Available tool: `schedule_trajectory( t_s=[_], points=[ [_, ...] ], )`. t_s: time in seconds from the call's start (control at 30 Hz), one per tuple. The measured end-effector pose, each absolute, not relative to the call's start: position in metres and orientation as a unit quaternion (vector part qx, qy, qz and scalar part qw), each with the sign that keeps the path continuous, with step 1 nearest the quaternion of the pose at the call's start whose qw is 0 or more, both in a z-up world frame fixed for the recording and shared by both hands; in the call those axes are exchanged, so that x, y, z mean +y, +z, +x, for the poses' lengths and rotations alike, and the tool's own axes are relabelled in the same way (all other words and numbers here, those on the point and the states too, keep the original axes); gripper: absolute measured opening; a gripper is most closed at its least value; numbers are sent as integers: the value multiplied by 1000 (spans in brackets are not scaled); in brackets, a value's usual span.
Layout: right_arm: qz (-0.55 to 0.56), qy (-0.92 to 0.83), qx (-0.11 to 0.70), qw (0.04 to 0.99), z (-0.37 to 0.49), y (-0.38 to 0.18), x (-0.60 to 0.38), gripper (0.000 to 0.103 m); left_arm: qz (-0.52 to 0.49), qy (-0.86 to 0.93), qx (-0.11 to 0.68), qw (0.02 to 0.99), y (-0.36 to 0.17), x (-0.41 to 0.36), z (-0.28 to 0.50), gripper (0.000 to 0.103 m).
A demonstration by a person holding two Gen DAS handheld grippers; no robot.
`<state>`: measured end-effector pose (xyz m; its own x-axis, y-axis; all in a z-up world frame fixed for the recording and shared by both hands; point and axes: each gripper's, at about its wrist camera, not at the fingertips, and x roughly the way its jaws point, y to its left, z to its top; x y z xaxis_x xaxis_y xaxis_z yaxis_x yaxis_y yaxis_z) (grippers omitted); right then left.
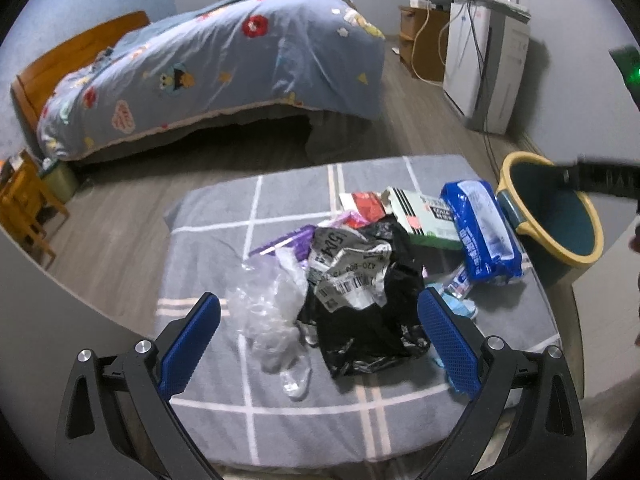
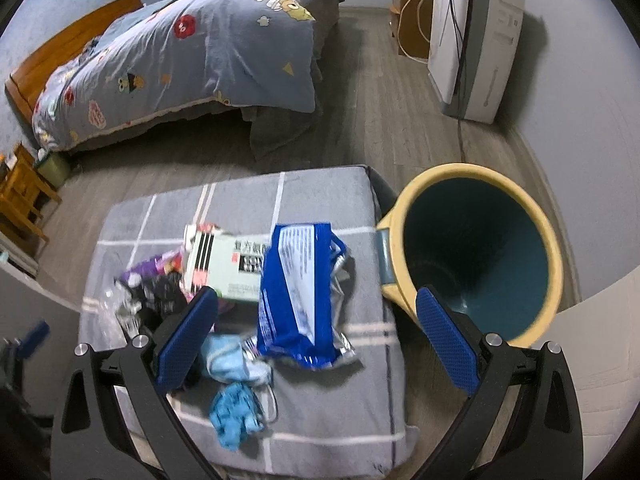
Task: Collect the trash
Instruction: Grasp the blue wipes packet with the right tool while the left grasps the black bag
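Trash lies on a grey checked cushion. A black bag with a crumpled white shipping label, clear plastic, a purple wrapper, a white-green box and a blue wipes pack are piled there. Light blue masks lie at the near edge. A yellow-rimmed teal bin stands right of the cushion. My left gripper is open above the black bag. My right gripper is open, straddling the blue pack and the bin's rim.
A bed with a blue patterned quilt stands behind, on a wooden floor. A white appliance with cables is at the right wall. A wooden stool sits at far left.
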<state>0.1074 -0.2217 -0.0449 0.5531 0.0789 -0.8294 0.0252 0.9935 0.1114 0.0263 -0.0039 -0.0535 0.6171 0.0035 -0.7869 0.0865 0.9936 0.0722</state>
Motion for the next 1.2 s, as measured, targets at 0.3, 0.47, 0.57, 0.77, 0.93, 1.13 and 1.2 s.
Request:
schedule_trajectory(
  t_s=[0.3, 0.47, 0.57, 0.77, 0.93, 1.13, 1.2],
  points=[
    [32, 43, 504, 862, 145, -73, -216, 97, 63, -53, 453, 888, -81, -23, 45, 98],
    [51, 75, 518, 850, 157, -87, -213, 97, 62, -70, 446, 890, -92, -44, 54, 96],
    [46, 62, 530, 845, 164, -97, -215, 97, 68, -68, 457, 884, -101, -52, 61, 95],
    [42, 64, 553, 830, 173, -114, -216, 97, 68, -56, 469, 879, -108, -53, 67, 92],
    [51, 66, 566, 820, 173, -125, -215, 95, 66, -60, 487, 869, -115, -47, 69, 71],
    [49, 72, 581, 809, 171, -133, -212, 36, 61, -62, 491, 867, -113, -39, 69, 53],
    [50, 71, 579, 810, 171, -130, -214, 26, 53, -70, 492, 866, -111, -36, 70, 28]
  ],
)
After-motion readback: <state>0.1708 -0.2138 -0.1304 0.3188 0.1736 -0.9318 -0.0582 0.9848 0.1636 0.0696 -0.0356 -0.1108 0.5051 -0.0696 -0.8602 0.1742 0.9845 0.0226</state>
